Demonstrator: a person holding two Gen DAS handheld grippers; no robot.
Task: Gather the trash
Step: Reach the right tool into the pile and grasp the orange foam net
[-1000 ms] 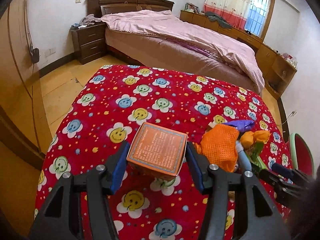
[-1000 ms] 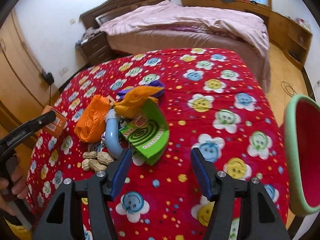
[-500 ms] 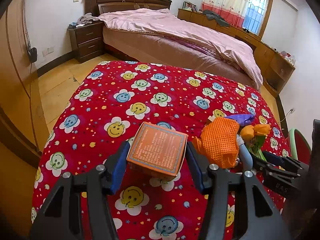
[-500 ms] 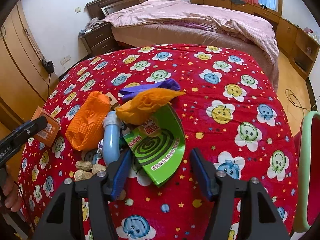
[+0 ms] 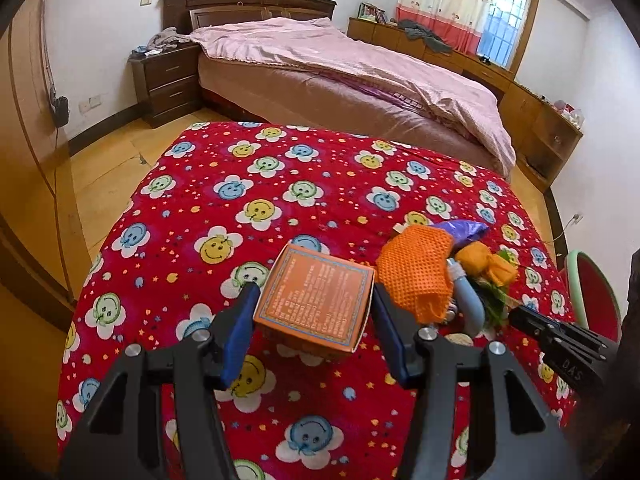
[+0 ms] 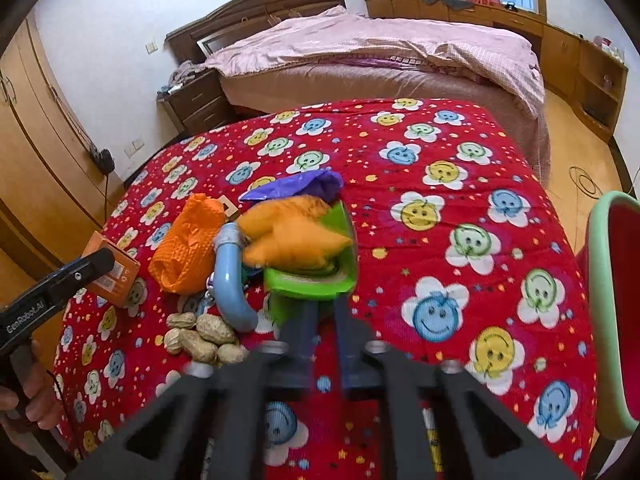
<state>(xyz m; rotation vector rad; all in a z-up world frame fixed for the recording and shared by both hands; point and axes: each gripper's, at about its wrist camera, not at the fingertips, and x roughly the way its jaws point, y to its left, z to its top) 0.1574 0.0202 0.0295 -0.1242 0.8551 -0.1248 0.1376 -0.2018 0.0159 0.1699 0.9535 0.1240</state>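
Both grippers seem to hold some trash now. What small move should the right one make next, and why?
Probably lift the right gripper a little. It looks shut on the near edge of the green package, while the orange bag lies on that package, so a slow lift would test the grip. The red bin waits at the right.

A home bedroom: a bed (image 5: pixel 352 80), a nightstand (image 5: pixel 168 80) and a curtained window (image 5: pixel 500 36).

right gripper (image 6: pixel 322 312) fingers now clamped on green wrapper (image 6: pixel 312 276), wrapper edge lifted
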